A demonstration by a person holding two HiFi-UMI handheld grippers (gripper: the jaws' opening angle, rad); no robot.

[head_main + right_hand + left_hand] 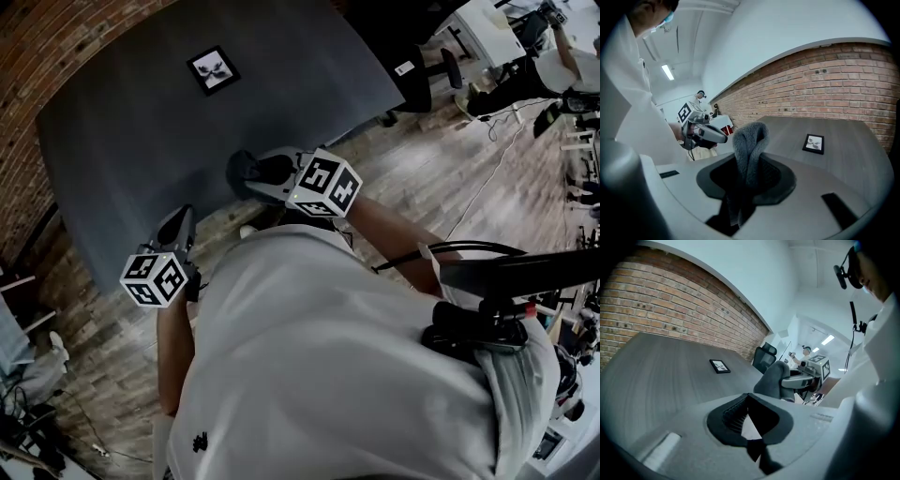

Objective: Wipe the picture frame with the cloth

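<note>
Closest to me is the left tool [178, 225]. Its two jaws are pressed together and there is nothing between them. It hangs over the near edge of the surface [122, 159].

Just past it is the right tool [253, 175]. Its jaws are squeezed tight on the grey cloth [749, 140]. The cloth sticks up out of the jaws in a soft folded hump, and a bit of it hangs down below.

Far across the dark surface lies the picture frame [213, 70]. It is flat, with its black edge all around and a pale picture inside. It is well apart from both tools, and nothing lies between it and them. Behind it is the brick wall [37, 56].

I think the wiping has not started yet, so the job now is to get the cloth over to the frame. I would reach the right tool far forward and bring the hump of cloth down softly on the glass, so only the cloth touches and not the hard jaws. The grip should stay tight, or the cloth may slip out when I rub.

The frame looks light, so I think it could slide when pushed. I would put the left tool against its edge to hold it, then wipe slowly from side to side.
</note>
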